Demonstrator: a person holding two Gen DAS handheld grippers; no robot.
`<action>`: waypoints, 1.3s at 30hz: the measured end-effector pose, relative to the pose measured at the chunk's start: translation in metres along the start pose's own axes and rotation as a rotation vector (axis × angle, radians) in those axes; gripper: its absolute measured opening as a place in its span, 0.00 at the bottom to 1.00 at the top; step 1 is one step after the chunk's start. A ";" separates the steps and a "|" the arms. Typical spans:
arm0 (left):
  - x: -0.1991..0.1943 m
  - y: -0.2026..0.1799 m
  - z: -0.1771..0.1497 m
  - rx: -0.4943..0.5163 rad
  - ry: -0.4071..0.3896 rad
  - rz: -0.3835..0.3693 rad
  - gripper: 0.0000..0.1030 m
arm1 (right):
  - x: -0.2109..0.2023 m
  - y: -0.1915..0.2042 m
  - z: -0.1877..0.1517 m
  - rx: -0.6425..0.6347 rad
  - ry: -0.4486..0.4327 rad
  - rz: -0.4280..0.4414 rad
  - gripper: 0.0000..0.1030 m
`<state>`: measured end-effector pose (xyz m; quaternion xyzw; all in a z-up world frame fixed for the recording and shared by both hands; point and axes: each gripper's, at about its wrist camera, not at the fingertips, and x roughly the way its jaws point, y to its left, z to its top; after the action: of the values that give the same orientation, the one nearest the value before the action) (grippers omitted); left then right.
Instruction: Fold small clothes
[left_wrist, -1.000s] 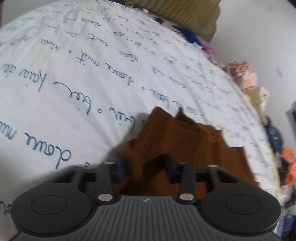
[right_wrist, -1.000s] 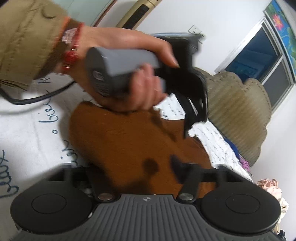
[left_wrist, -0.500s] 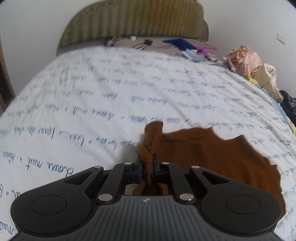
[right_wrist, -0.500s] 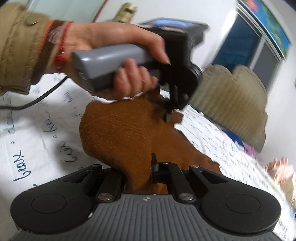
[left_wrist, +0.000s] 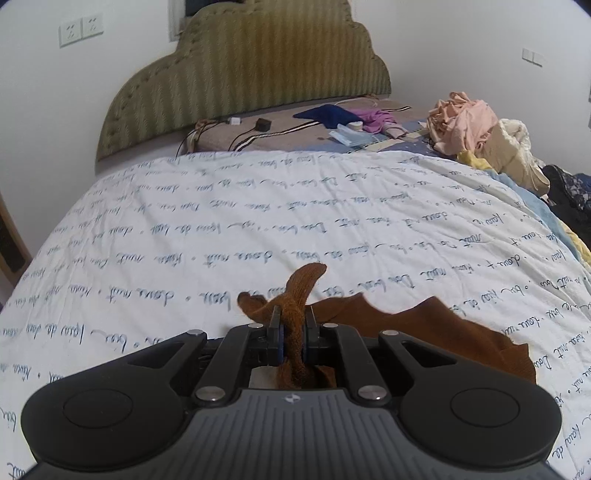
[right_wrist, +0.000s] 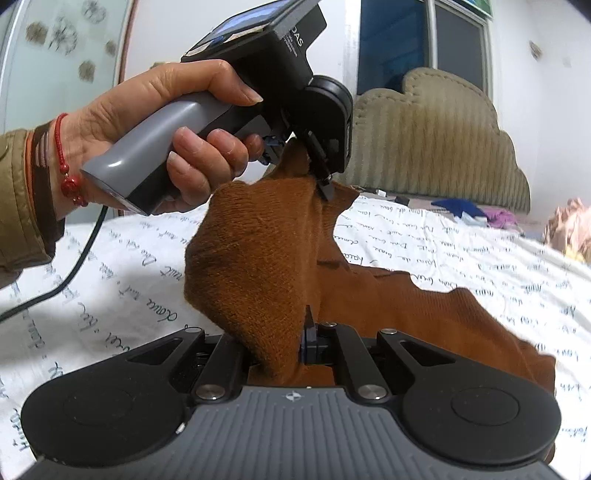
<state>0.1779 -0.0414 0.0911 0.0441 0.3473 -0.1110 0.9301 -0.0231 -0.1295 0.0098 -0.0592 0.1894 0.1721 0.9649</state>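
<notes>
Fingers (left_wrist: 291, 332) newly clamped on brown garment (right_wrist: 266, 258), lifted.

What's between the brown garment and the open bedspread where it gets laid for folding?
Nothing visible. Both grippers, left and right, are shut on the brown garment, and the printed bedspread ahead is bare. The clothes pile sits off at the far right edge, out of the path.
</notes>
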 end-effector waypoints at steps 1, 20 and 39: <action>0.000 -0.005 0.002 0.009 -0.002 0.001 0.08 | 0.000 -0.001 0.000 0.006 -0.003 -0.005 0.10; 0.051 -0.124 0.017 0.162 0.027 -0.037 0.08 | -0.009 -0.099 -0.027 0.345 0.009 -0.049 0.10; 0.105 -0.176 -0.007 0.238 0.125 -0.014 0.09 | 0.002 -0.147 -0.065 0.556 0.077 -0.028 0.13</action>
<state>0.2089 -0.2300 0.0164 0.1584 0.3895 -0.1551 0.8940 0.0089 -0.2779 -0.0433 0.1989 0.2650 0.0979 0.9384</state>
